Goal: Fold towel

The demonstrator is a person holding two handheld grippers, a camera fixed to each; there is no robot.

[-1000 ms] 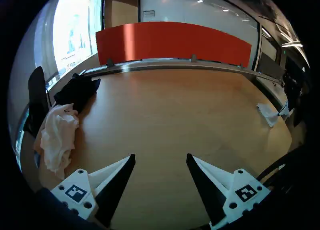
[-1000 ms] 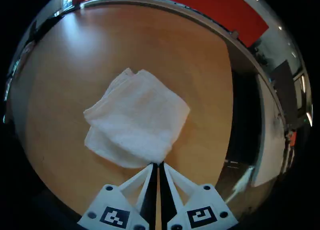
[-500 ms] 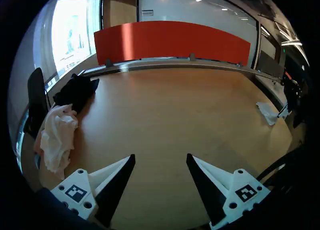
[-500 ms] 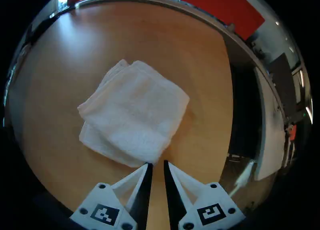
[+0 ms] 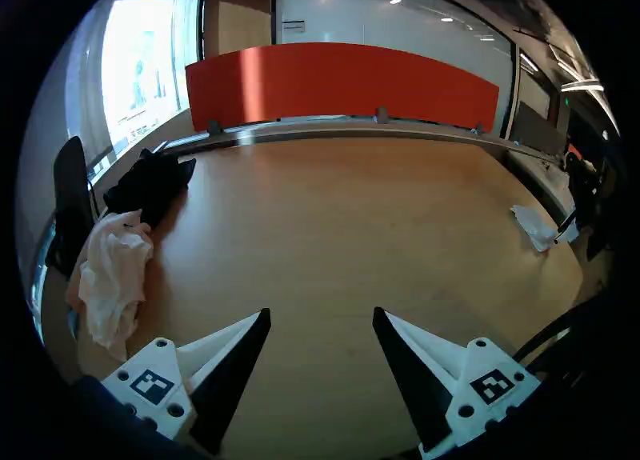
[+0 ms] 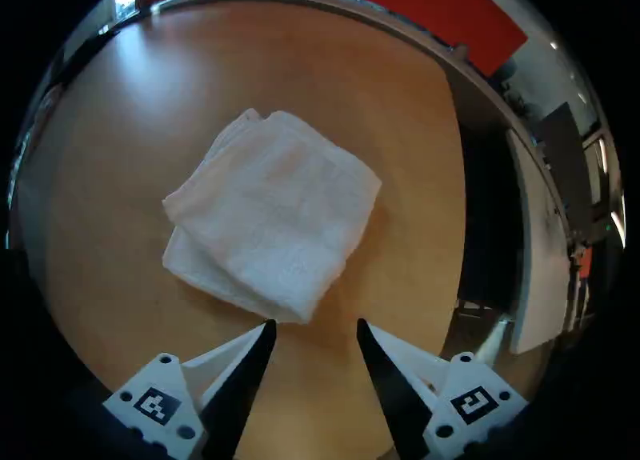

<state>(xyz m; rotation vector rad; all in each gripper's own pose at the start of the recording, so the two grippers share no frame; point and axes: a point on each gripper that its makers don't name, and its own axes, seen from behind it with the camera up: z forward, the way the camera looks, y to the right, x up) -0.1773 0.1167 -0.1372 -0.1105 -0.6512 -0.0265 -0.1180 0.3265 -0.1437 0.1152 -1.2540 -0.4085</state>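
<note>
A white towel (image 6: 268, 216), folded into a thick square, lies flat on the wooden table (image 6: 120, 124) in the right gripper view. My right gripper (image 6: 314, 326) hovers open just in front of the towel's near corner, touching nothing. In the left gripper view, my left gripper (image 5: 320, 316) stands open over bare wooden table (image 5: 336, 212), with nothing between its fingers.
A crumpled white cloth (image 5: 112, 276) and a dark garment (image 5: 148, 184) lie at the table's left edge. A small white cloth (image 5: 534, 226) sits at the right edge. An orange partition (image 5: 344, 80) runs along the far side. A dark chair (image 5: 68, 200) stands left.
My right gripper has opened and let go of the towel's near corner; the towel now rests flat. The left gripper has barely moved.
</note>
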